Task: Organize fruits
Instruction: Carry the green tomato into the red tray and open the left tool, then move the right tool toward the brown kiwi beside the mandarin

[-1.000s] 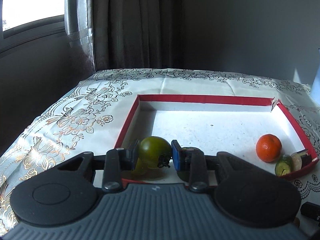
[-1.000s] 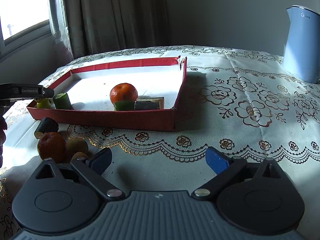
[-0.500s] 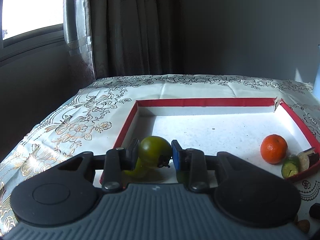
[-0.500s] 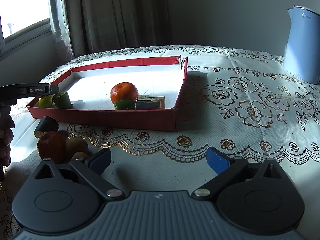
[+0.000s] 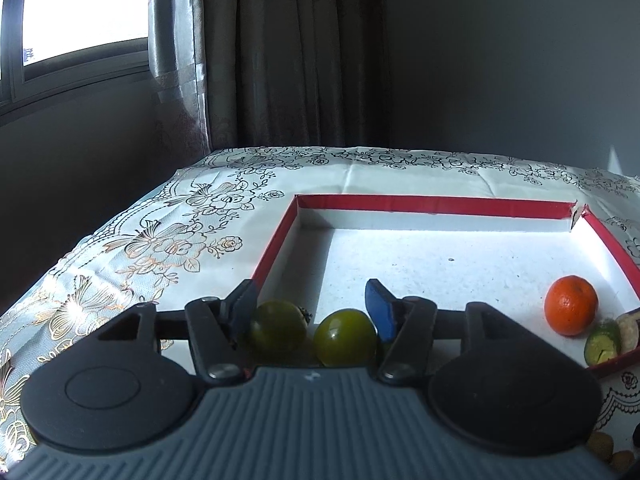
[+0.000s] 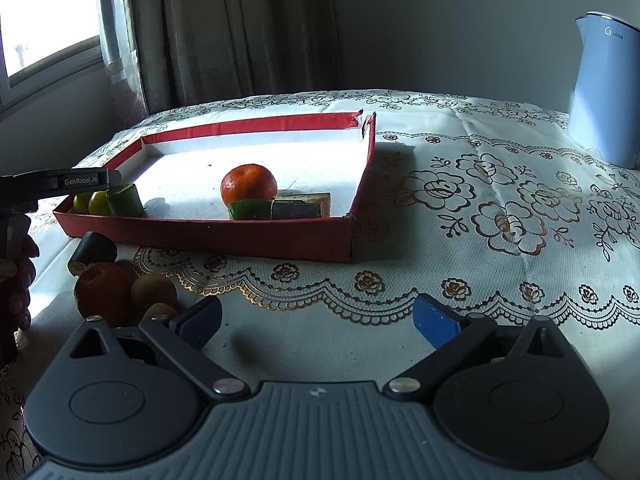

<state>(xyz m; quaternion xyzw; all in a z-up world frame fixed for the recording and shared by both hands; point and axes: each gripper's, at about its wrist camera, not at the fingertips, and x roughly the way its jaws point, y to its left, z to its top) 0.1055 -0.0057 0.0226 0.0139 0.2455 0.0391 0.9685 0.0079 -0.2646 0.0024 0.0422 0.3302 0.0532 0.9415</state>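
Note:
In the left wrist view, two green fruits [image 5: 276, 332] [image 5: 344, 336] lie side by side in the near left corner of the red-rimmed tray [image 5: 432, 201]. My left gripper [image 5: 310, 300] straddles both; its jaws are opening and the pads stand clear of the fruit. An orange [image 5: 570, 310] sits at the tray's right side beside a cut green piece [image 5: 602, 346]. In the right wrist view, my right gripper [image 6: 318, 320] hangs open over the tablecloth in front of the tray [image 6: 208, 236], with nothing between its fingers.
Outside the tray's front left corner lie a loose orange [image 6: 102, 294], a brown kiwi [image 6: 154, 292] and a dark cut piece [image 6: 94, 248]. A pale blue kettle [image 6: 604, 92] stands at the back right. A hand [image 6: 16, 276] grips the left tool's handle. Curtains hang behind the table.
My left gripper's jaws have spread apart and let go of the green fruit, which now rests in the tray next to a second green one. The right gripper has kept still.

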